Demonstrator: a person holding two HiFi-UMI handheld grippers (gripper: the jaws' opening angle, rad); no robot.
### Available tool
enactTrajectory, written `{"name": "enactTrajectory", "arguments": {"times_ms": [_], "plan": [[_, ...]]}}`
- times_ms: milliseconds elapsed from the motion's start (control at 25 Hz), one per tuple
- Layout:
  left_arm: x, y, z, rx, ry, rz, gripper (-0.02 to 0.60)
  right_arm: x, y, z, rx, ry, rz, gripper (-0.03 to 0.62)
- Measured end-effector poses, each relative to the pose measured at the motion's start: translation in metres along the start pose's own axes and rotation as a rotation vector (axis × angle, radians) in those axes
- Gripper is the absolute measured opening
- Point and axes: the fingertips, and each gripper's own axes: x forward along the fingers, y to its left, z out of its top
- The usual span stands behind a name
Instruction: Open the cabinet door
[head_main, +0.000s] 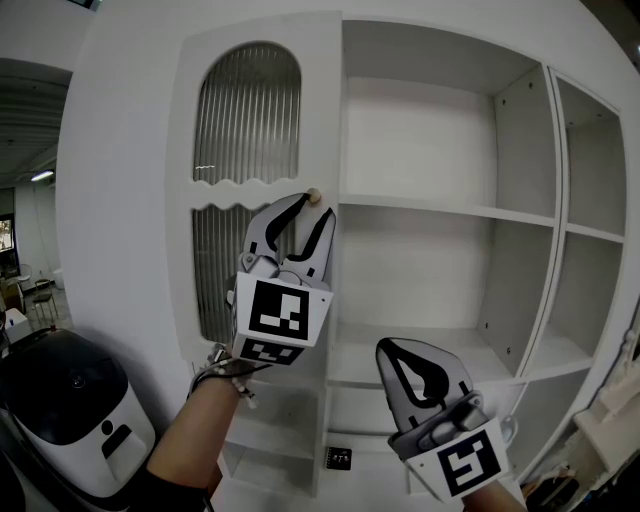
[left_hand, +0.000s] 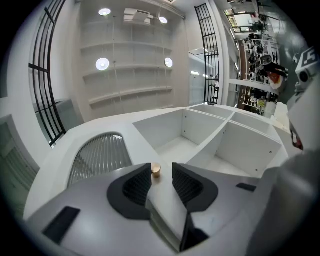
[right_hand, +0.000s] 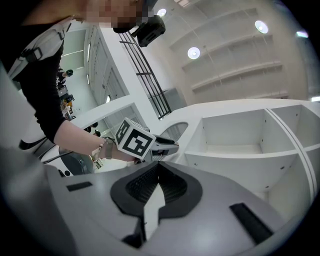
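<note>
My left gripper (head_main: 314, 207) is up at the small round brass-coloured knob (head_main: 312, 196), with its jaws standing wide apart and the knob between their tips. In the left gripper view the knob (left_hand: 156, 170) sits close against the jaw on that view's left, with a clear gap to the other jaw. The pads do not squeeze it, and the gripper (left_hand: 161, 173) has hold of nothing.

The knob is fixed at the right edge of the tall white cabinet door (head_main: 322, 110). Up and to the left of the knob is the door's arched ribbed-glass panel (head_main: 248, 115). A second ribbed panel with a wavy top edge (head_main: 214, 270) lies down and to the left of the knob. To the right of the knob are the cabinet's open white shelves (head_main: 430, 208), bare as far as I can see.

My right gripper (head_main: 398, 349) hangs below and to the right of the knob, well apart from it. In the right gripper view its black ribbed jaws (right_hand: 159, 166) are pressed together with nothing between them.

Far down and to the left of the knob stands a rounded black-and-white machine (head_main: 70, 410).
</note>
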Motion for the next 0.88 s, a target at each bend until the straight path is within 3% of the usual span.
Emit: {"name": "enactTrajectory", "arguments": {"times_ms": [880], "plan": [[-0.0021,0.0011,-0.0021,-0.006,0.017,0.055,0.114,-0.0084,-0.0048,0.0029,0.014,-0.015,0.0,0.002]]}}
